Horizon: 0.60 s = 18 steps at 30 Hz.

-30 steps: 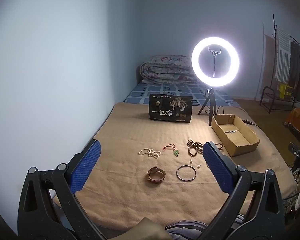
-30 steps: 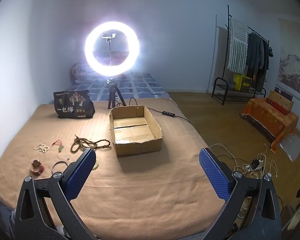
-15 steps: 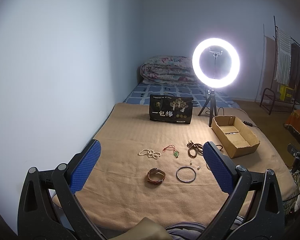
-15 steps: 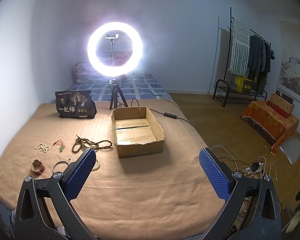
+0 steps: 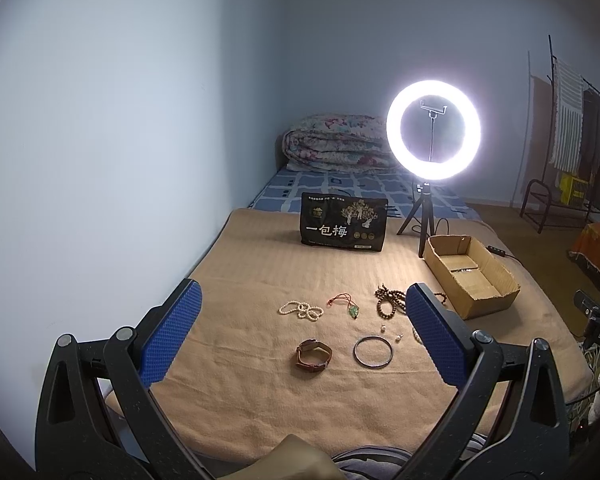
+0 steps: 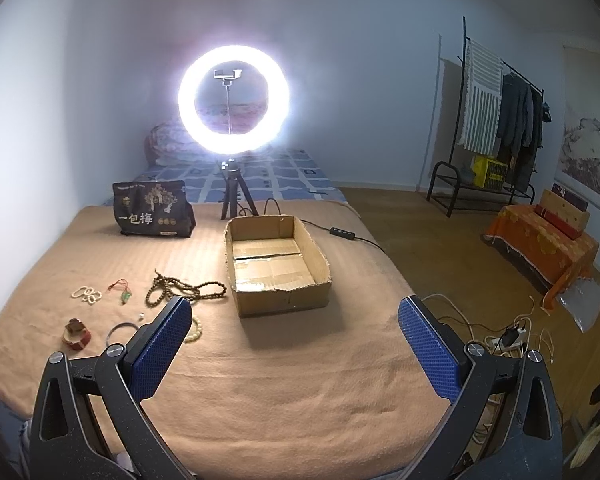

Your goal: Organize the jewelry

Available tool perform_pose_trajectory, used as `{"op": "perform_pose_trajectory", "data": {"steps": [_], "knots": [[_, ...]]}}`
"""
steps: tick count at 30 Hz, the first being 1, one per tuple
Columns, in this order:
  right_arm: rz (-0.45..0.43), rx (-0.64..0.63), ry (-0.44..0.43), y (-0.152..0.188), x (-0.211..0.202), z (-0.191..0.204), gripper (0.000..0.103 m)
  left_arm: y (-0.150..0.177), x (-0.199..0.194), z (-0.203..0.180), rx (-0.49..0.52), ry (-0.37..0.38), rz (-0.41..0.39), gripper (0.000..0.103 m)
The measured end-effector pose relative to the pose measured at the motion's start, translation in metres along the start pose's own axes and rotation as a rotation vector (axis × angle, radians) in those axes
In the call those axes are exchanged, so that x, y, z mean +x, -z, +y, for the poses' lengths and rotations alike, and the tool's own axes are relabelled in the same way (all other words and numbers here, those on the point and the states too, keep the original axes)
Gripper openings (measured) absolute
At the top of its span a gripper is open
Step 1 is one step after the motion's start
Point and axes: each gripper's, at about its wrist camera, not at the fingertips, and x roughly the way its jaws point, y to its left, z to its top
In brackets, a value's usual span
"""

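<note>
Jewelry lies on a tan blanket: a white pearl strand, a red-corded green pendant, brown wooden beads, a brown leather bracelet, a silver bangle and small pearl earrings. An open empty cardboard box stands to their right. My left gripper is open and empty, held above the near jewelry. My right gripper is open and empty, in front of the box. The beads and bangle lie to its left.
A lit ring light on a tripod stands behind the box, its cable trailing right. A black snack bag stands at the back. A folded quilt lies beyond. A clothes rack and cables on the floor are to the right.
Both views have shifted slightly; the right gripper has drifted a little left and nearer the box. Both grippers stay open and the jewelry has not moved.
</note>
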Motion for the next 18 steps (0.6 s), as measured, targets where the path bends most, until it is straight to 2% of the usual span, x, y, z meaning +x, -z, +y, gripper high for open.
{"op": "perform_pose_trajectory", "data": {"steps": [18], "knots": [[0.002,-0.004,-0.002,0.0002,-0.0002,0.0009,0.103,-0.003,-0.0015,0.0003,-0.001,-0.001,-0.004,0.103]]}}
